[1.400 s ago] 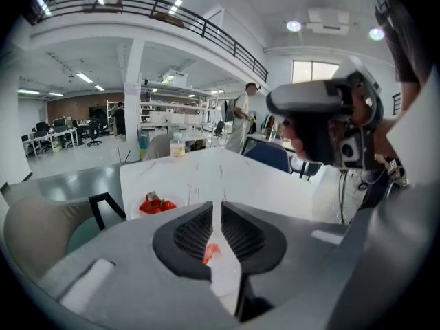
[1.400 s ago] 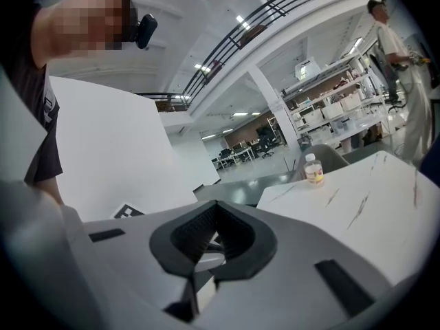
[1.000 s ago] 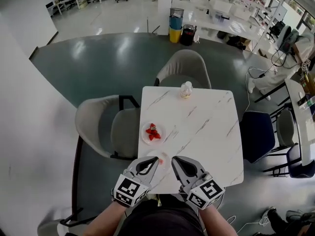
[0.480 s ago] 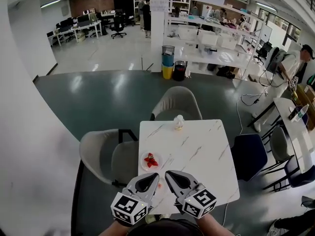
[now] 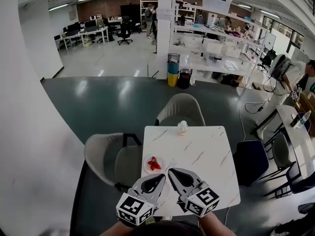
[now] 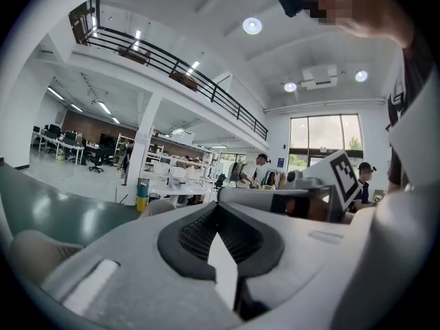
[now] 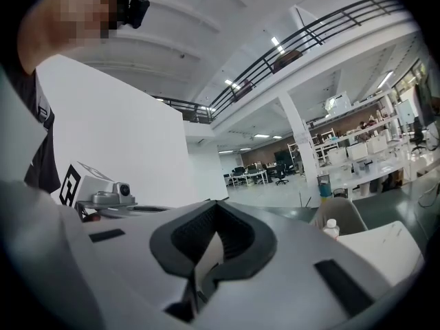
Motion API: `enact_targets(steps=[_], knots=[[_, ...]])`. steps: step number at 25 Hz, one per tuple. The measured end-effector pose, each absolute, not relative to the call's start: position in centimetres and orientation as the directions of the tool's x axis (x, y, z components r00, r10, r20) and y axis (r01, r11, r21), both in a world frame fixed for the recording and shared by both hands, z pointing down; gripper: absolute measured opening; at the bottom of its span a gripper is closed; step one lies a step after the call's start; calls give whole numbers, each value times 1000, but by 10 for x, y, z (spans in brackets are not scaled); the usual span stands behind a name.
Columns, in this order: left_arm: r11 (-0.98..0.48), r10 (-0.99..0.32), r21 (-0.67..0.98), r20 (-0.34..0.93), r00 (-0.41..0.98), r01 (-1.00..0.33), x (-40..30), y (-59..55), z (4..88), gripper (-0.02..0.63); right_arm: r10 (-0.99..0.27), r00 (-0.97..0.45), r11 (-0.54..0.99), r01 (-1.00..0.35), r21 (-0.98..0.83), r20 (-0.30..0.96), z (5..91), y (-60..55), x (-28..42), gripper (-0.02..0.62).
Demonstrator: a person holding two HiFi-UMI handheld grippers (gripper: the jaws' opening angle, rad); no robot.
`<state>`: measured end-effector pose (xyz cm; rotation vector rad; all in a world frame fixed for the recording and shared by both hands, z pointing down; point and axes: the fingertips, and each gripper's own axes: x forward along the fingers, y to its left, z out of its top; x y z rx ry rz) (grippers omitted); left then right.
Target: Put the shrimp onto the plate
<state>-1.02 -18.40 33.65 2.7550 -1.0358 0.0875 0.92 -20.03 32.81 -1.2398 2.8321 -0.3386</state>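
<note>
We are holding both claws low over the near edge of the table (image 5: 206, 156). The left gripper (image 5: 158, 179) is clenched, with its two jaws pressing together and nothing between them. The right gripper (image 5: 173, 173) is clenched the same way and is carrying nothing.

The shrimp (image 5: 154, 163) are showing as small red bits lying on the white plate (image 5: 145, 167). The plate is sitting by the left edge of the table, just past the tips of the claws. So we are thinking the job is looking done. We cannot tell if one more shrimp is hiding under the claws.

We are guessing a shrimp is light, soft, curled and a bit slippery. We would be pinching it gently across its fat middle, not by the thin tail, so it is not squashing or popping out.

A small bottle (image 5: 182, 128) is standing at the middle of the far edge, well apart from the plate. A grey chair (image 5: 106, 156) is waiting at the left edge, a second grey chair (image 5: 181, 111) at the far edge, and a blue chair (image 5: 251, 161) at the right edge. Nothing is standing between the claws and the plate.
</note>
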Motion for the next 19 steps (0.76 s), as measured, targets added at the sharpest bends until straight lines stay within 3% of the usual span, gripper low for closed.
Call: enact_targets(steps=[19], knots=[[-730, -648, 170, 134, 750, -662, -13, -186, 336, 8, -729, -681, 653, -723, -226, 72, 330, -200, 8, 2]])
